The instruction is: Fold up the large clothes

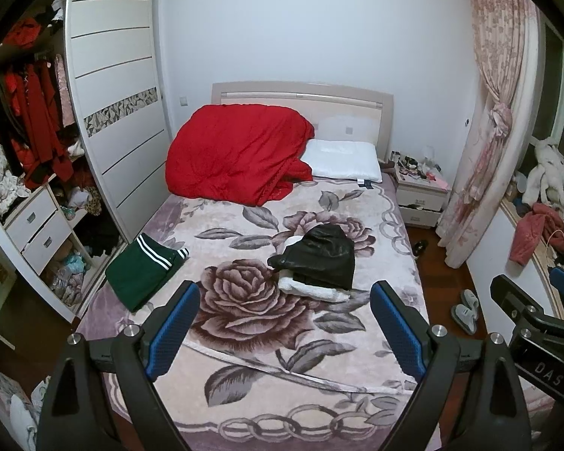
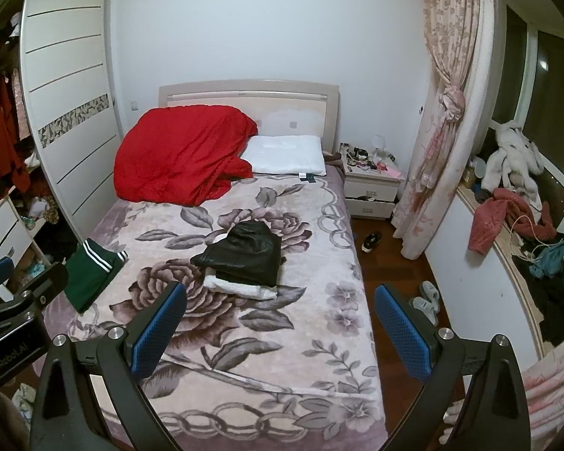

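Black leather jacket (image 1: pixel 319 259), folded with its white fleece lining showing underneath, lies near the middle of the bed (image 1: pixel 244 357), toward its right edge. Green track pants (image 1: pixel 143 270) with white stripes lie folded at the bed's left edge. Both the left gripper (image 1: pixel 282 323) and right gripper (image 2: pixel 282 323) hover above the foot of the bed, jaws spread wide, holding nothing, well apart from either garment.

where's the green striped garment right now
The green striped garment lies folded at the bed's left edge, beside the wardrobe, left of the black jacket in both views.
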Demonstrator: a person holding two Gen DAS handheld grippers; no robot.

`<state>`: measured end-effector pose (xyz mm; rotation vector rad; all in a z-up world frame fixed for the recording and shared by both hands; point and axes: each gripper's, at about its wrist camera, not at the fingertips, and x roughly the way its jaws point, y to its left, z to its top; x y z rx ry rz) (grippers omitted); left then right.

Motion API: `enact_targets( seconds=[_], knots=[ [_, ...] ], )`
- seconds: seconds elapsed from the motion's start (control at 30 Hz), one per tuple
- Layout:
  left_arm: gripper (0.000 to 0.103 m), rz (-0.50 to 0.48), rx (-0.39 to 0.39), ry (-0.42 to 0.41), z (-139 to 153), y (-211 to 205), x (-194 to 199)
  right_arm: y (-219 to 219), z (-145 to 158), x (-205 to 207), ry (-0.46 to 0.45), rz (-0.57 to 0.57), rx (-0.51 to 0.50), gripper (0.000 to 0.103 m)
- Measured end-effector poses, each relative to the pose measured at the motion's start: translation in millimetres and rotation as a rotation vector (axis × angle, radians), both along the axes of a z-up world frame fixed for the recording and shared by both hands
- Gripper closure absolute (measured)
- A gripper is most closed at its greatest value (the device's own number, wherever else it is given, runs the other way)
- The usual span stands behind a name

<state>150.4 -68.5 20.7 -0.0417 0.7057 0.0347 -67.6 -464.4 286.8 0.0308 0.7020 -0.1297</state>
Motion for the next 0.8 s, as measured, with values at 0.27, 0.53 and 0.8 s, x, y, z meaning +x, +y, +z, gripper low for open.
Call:
enact_targets(
  seconds=[0.27, 0.53, 0.8],
  knots=[
    [0.011, 0.0, -0.001, -0.002, -1, 0, -1, 4, 2, 9, -0.006, 0.005, 0.0, 0.002],
    [0.007, 0.005, 0.005, -0.011, 9, -1, 7, 3, 2, 8, -0.008, 0.003, 0.004, 0.001],
    [0.007, 0.005, 0.004, -0.013, 7, -2, 4, 2, 1, 3, -0.01, 0.001, 0.002, 0.001]
  ],
)
